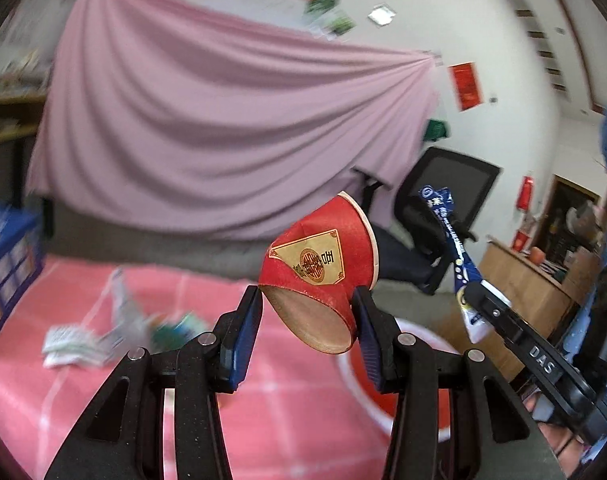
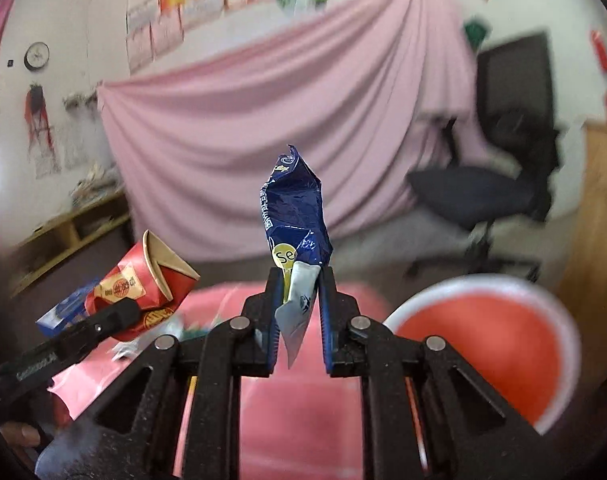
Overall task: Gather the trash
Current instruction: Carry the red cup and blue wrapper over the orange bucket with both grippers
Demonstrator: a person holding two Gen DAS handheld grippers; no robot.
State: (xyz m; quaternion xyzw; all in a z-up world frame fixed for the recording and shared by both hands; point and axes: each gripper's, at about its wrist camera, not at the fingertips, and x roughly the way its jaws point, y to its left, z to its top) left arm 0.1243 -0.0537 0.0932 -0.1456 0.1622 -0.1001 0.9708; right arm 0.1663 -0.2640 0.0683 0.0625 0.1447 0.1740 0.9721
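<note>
status: two pcs of trash are in hand, none visibly binned yet. the left gripper (image 1: 308, 305) is clamped on a crushed red paper cup (image 1: 321, 264), pads pressing the dented wall near the cup's base, cup tilted w/ its rim pointing up and away, clear of the table. the right gripper (image 2: 300, 296) is closed on a crumpled blue snack wrapper (image 2: 297, 208), pinched at its silver lower end w/ the blue body standing upright above the fingertips. both items hang above the pink checked tablecloth (image 1: 287, 404). the red basin w/ white rim (image 2: 491, 344), judged to be the collection bin, sits on the cloth below and to the right of the right gripper; what shows of its inside looks empty. remaining: carry both items over the basin and release, then fetch the leftover scraps (image 1: 103, 336), a blurred heap of white and green wrappers on the cloth's far left part. clearance: the two grippers are near each other, each showing at the edge of the other's view, so approx. paths may cross over the basin; stagger the drops. a blue box (image 1: 7, 264) stands at the cloth's left edge by the scraps. air above the cloth is open; office chair (image 2: 503, 168) and draped pink sheet (image 1: 223, 120) stand well behind the table
</note>
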